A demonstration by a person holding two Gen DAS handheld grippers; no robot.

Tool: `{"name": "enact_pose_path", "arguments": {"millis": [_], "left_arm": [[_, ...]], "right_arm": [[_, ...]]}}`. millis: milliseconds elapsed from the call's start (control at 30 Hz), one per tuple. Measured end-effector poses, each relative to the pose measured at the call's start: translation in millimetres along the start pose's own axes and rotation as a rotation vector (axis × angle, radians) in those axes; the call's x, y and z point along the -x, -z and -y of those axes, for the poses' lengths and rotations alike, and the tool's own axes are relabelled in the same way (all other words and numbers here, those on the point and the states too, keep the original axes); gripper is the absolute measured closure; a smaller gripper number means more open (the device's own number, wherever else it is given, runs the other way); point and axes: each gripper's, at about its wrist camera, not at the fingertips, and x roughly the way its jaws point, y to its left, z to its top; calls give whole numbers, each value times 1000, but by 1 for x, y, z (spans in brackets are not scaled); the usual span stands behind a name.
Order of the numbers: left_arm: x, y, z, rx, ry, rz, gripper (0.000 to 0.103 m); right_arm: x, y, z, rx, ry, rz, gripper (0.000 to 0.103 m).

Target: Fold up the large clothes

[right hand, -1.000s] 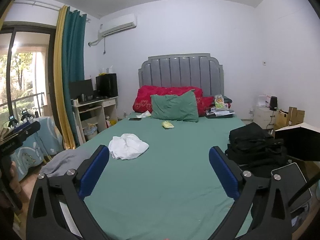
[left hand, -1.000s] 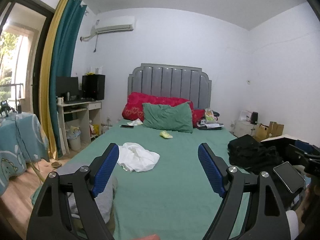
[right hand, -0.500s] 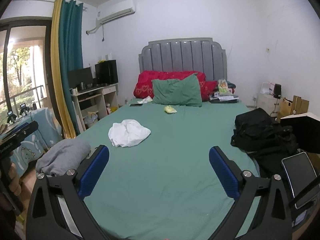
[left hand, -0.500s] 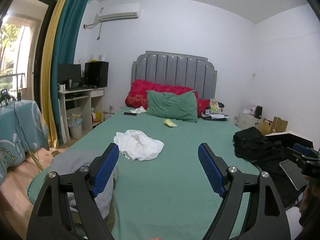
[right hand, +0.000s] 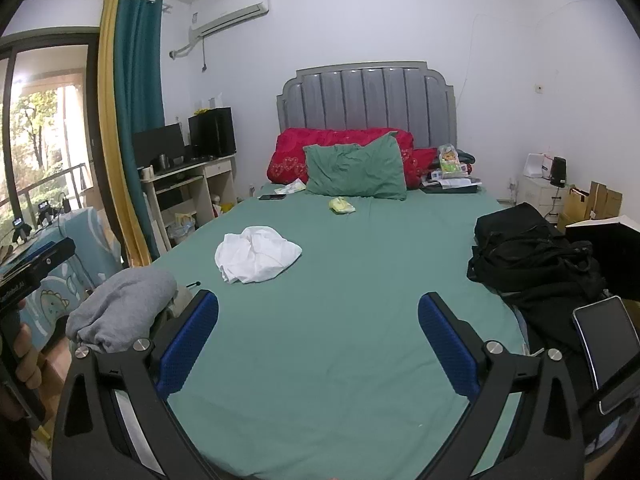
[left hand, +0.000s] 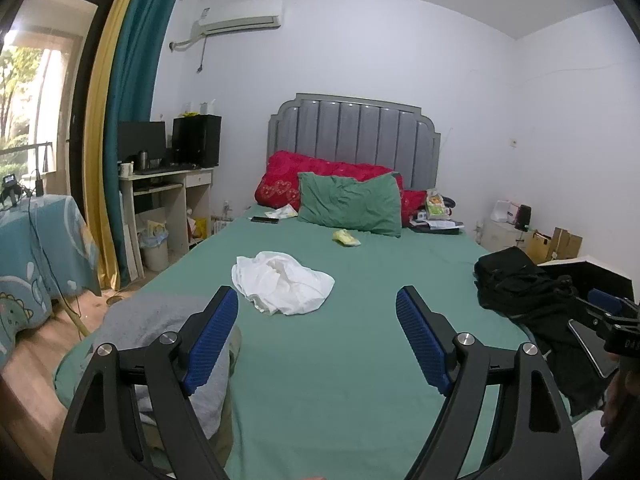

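Both grippers are hovering over the foot of the bed (left hand: 340, 380), pointing at the headboard (left hand: 354, 136). Nothing is being touched.

Left gripper (left hand: 316, 336): jaws are spread wide, holding nothing, blue pads (left hand: 210, 340) facing each other over bare sheet. Right gripper (right hand: 318, 340): same, jaws released and empty, pads (right hand: 188, 344) well apart.

Clothes:
- White garment (left hand: 280, 282) is lying crumpled in a heap on the sheet, left of the bed's middle, ahead of both grippers and apart from them. In the right view it is sitting ahead of the left finger (right hand: 256, 254).
- Grey garment (right hand: 120, 308) is lying bunched at the near left corner of the bed, partly hanging off the edge. In the left view it (left hand: 160, 320) is showing behind the left finger.
- Black heap (left hand: 520, 284) is sitting at the right edge of the bed; could be clothing or a bag, cannot tell.

Rest of the bed: green pillow (left hand: 350, 204) is leaning on a red quilt (left hand: 280, 180) at the headboard, with a small yellow item (left hand: 346, 238) on the sheet just in front of the pillow and a dark phone (left hand: 264, 220) near the left pillow side.

A phone (right hand: 608, 344) mounted on the right gripper is showing at the right edge of the right view. A hand (right hand: 24, 352) gripping the left handle is visible at its left edge.
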Motion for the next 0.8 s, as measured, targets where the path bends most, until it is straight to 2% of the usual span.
{"name": "enact_pose_path", "arguments": {"millis": [800], "left_arm": [[-1, -2, 5, -2, 3, 7, 19]], "right_arm": [[-3, -1, 1, 1, -24, -15, 4]]}}
